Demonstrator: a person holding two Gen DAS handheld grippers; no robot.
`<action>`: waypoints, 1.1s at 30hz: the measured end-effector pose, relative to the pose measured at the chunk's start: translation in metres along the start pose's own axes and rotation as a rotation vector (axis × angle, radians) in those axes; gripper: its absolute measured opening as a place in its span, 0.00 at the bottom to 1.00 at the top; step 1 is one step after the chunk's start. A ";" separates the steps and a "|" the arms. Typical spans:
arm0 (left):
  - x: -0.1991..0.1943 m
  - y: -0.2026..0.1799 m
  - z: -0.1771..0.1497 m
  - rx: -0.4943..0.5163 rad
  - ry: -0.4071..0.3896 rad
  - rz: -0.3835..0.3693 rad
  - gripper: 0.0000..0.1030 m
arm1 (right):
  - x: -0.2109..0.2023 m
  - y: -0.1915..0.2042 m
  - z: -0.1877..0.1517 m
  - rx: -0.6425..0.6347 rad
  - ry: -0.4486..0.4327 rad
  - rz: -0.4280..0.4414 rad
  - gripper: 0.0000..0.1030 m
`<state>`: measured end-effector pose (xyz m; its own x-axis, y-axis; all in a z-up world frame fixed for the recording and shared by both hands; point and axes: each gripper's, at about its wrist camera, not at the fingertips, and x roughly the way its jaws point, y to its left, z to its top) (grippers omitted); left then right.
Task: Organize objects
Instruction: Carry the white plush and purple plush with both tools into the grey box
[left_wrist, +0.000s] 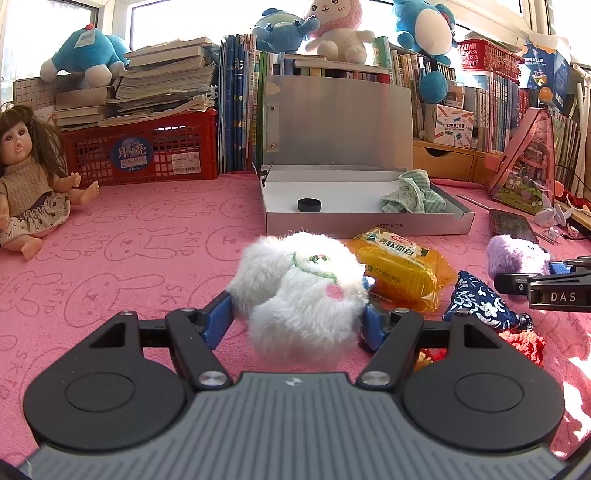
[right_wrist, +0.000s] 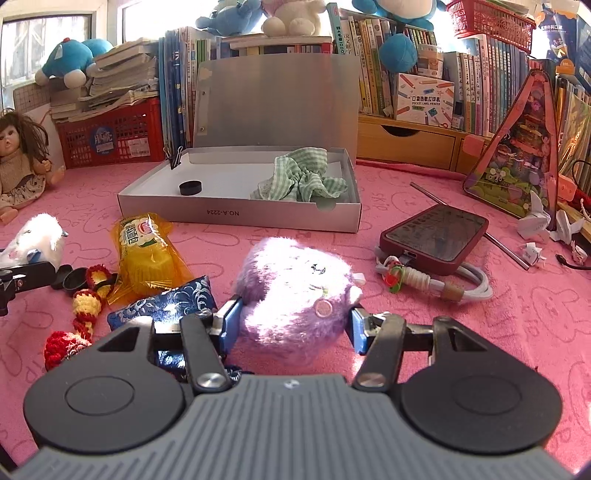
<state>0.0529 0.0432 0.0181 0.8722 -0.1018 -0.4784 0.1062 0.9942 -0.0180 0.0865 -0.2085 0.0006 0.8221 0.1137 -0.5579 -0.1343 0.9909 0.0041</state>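
Observation:
My left gripper (left_wrist: 297, 317) is closed on a white fluffy plush toy (left_wrist: 299, 291) that rests on the pink cloth. My right gripper (right_wrist: 293, 325) is closed on a purple fluffy plush toy (right_wrist: 295, 295), also low on the cloth. An open silver box (left_wrist: 369, 221) stands behind them; it holds a black round cap (left_wrist: 309, 205) and a green checked cloth (left_wrist: 413, 194). The box also shows in the right wrist view (right_wrist: 240, 218). The purple toy and the right gripper appear at the right of the left wrist view (left_wrist: 517, 254).
A yellow snack packet (right_wrist: 147, 254), a blue patterned pouch (right_wrist: 166, 306), a red and yellow crochet piece (right_wrist: 85, 299) and black caps (right_wrist: 72, 280) lie left of the purple toy. A phone in a red case (right_wrist: 436, 236) and a white cable (right_wrist: 443, 284) lie to the right. A doll (left_wrist: 29, 177) sits far left.

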 end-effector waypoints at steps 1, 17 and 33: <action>0.001 0.000 0.003 0.000 0.000 -0.002 0.72 | 0.000 0.000 0.004 0.001 -0.003 -0.003 0.58; 0.040 -0.007 0.075 0.037 -0.010 -0.025 0.72 | 0.033 -0.014 0.073 0.093 0.028 -0.010 0.59; 0.131 -0.013 0.145 -0.019 0.009 -0.066 0.72 | 0.105 -0.021 0.143 0.189 0.071 0.103 0.59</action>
<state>0.2350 0.0120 0.0828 0.8595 -0.1664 -0.4834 0.1540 0.9859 -0.0657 0.2550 -0.2072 0.0605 0.7673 0.2166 -0.6036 -0.1042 0.9708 0.2159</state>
